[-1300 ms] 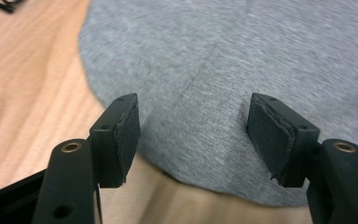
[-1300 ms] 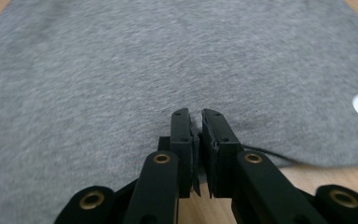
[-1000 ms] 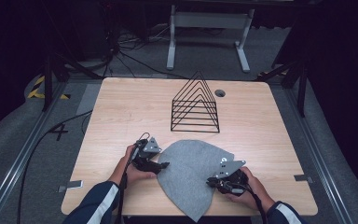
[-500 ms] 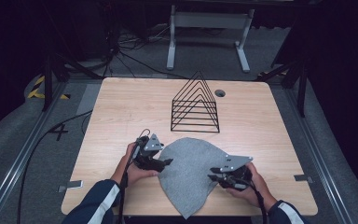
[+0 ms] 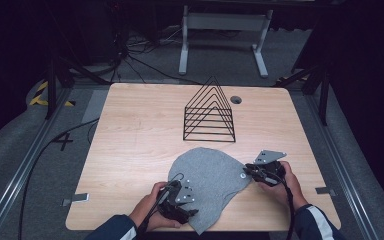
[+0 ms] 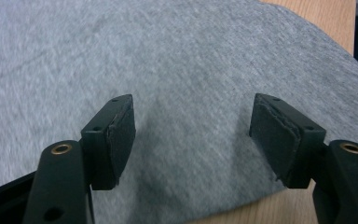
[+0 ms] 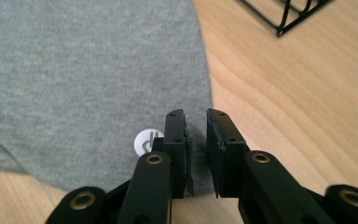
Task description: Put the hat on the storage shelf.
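Pale wooden tabletop (image 5: 130, 150) carries a flat grey knit cloth (image 5: 207, 175) near its front edge, with dark floor and cables beyond. The cloth lies spread, its long axis running from a narrow tip at the front edge back toward its broad rounded end, which points at the black wire triangular rack (image 5: 209, 112). At the cloth's near left corner the left gripper (image 5: 182, 207) rests over the fabric; the left gripper view shows its fingers (image 6: 121, 135) standing wide apart with nothing between them. On the cloth's right edge the right gripper (image 5: 250, 172) has just been closing; the right gripper view shows its fingers (image 7: 177, 140) nearly together astride the hem, beside a small white round tag (image 7: 148, 141). Whether they pinch the fabric I cannot tell. Behind the cloth stands the rack, apart from it.
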`<move>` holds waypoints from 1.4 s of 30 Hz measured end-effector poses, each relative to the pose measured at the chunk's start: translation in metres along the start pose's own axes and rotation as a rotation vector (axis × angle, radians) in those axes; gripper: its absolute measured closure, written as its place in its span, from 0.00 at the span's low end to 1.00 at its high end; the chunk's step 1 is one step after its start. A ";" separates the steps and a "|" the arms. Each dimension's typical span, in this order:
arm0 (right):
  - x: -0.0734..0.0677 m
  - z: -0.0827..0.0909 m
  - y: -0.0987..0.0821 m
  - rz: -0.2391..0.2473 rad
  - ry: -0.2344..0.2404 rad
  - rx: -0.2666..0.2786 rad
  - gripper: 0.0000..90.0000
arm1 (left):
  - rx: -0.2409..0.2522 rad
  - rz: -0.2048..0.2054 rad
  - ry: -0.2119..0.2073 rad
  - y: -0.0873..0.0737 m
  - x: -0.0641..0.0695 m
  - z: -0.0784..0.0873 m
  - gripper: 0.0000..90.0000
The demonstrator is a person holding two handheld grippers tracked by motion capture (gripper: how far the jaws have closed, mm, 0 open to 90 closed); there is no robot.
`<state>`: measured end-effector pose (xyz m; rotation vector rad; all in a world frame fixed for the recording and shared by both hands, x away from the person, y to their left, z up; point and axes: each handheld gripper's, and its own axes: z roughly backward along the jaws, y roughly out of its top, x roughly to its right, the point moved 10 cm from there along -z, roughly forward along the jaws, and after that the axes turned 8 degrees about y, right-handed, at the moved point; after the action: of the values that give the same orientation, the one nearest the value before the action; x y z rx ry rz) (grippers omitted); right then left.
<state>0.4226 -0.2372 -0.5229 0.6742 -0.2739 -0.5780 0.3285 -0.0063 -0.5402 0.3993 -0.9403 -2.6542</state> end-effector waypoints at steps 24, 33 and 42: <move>-0.079 0.011 -0.015 0.043 0.169 -0.056 0.87 | -0.049 0.237 0.156 -0.046 -0.094 0.017 0.31; -0.062 0.021 0.019 0.019 0.121 0.044 0.59 | 0.026 0.311 0.151 -0.028 -0.117 0.022 0.28; -0.012 -0.034 0.058 -0.044 0.112 0.042 0.45 | -0.005 0.307 0.151 -0.020 -0.138 -0.002 0.25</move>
<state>0.4507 -0.1758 -0.5111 0.7524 -0.1674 -0.5752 0.4520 0.0579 -0.5325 0.4108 -0.8714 -2.3145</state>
